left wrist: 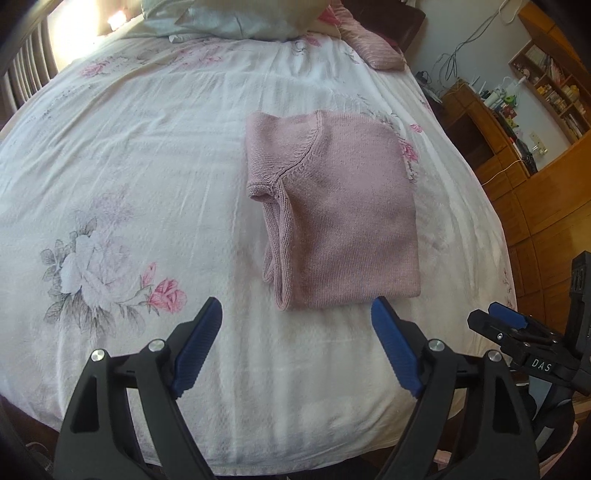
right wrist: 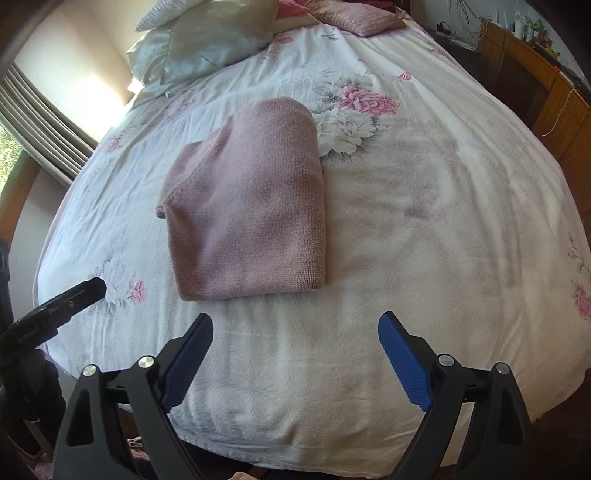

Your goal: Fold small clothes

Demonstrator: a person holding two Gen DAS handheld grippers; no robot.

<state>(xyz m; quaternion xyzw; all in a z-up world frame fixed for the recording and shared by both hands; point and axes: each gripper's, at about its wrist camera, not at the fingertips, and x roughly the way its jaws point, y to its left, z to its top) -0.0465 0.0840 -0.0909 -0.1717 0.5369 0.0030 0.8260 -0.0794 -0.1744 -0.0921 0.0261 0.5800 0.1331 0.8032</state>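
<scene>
Hovering at near edge of bed, L gripper [left wrist: 295, 343] is showing jaws spread wide, holding nothing. Pink knit sweater [left wrist: 332, 206] is lying folded into a compact rectangle on floral bedspread [left wrist: 129, 166], ahead of L fingers & slightly to their right, not touching. Long axis is running away from grippers, toward pillows [left wrist: 229, 18] at far end; sleeve seam & layered fold edges are facing left, smooth folded edge facing right. R gripper [right wrist: 295, 347] is also hanging wide open & empty, sweater [right wrist: 247, 206] ahead & off to its left. Both are sitting about equally near the sweater's near short edge; L looks marginally better lined up. Judging: fold looks nearly or fully done; any next half-fold would start from that near edge.
</scene>
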